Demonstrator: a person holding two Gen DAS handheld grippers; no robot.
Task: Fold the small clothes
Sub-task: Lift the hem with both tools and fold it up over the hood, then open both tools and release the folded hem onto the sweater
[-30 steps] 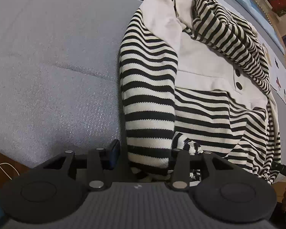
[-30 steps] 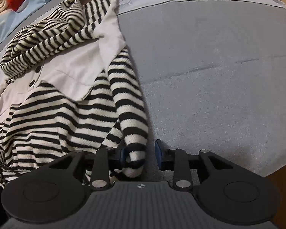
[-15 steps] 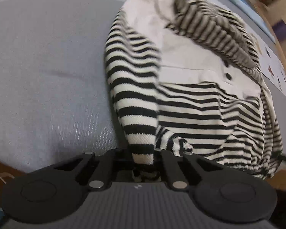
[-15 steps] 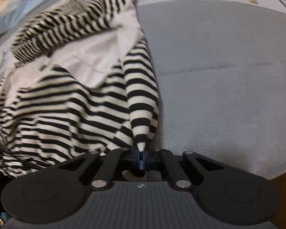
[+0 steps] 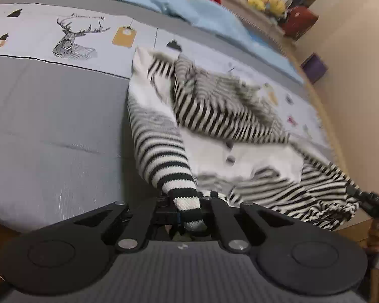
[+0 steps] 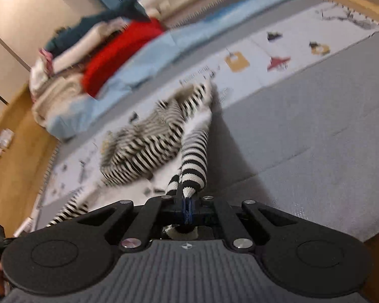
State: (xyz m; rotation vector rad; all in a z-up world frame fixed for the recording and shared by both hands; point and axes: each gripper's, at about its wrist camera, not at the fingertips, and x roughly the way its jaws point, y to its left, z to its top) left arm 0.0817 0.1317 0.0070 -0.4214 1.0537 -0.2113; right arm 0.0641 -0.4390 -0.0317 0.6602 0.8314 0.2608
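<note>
Striped top [image 5: 240, 136] sprawls on the grey mat [image 5: 50, 126] | your left gripper [image 5: 187, 209] jaws clamp one sleeve cuff [image 5: 187, 202]; right gripper [image 6: 187, 208] pinches another [image 6: 189, 192] | soft, light, stretchy knit: grip cuffs and hems.

Left tool [image 5: 187, 212] matte black, twin round discs, silver screw heads, ribbed grey housing with small white mark, right tool [image 6: 187, 210] alike with blue finger pads [image 6: 187, 212], bare skin of hand [image 5: 377, 237] at frame edge
</note>
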